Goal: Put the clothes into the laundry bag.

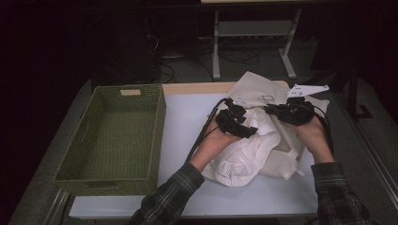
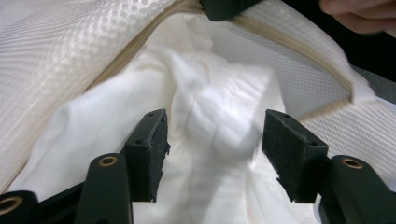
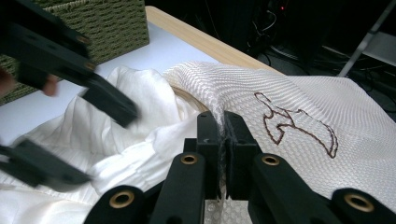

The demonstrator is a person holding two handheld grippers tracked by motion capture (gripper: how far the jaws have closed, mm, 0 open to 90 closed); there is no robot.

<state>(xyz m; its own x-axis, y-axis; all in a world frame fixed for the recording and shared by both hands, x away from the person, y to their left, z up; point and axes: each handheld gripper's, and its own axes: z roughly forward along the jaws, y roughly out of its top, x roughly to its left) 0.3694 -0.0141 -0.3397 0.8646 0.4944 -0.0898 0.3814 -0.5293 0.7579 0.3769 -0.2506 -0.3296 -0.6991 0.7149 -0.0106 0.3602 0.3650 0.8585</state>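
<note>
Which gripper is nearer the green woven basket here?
Left. The left gripper is open over the white garment, nearer the green woven basket but apart from it. The right gripper, shut on the mesh bag, is farther off.

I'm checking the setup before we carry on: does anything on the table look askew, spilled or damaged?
Nothing looks damaged or spilled. The mesh laundry bag hangs a little over the table's far edge, and the white garment lies crumpled, half out of its opening. The green basket sits square.
</note>
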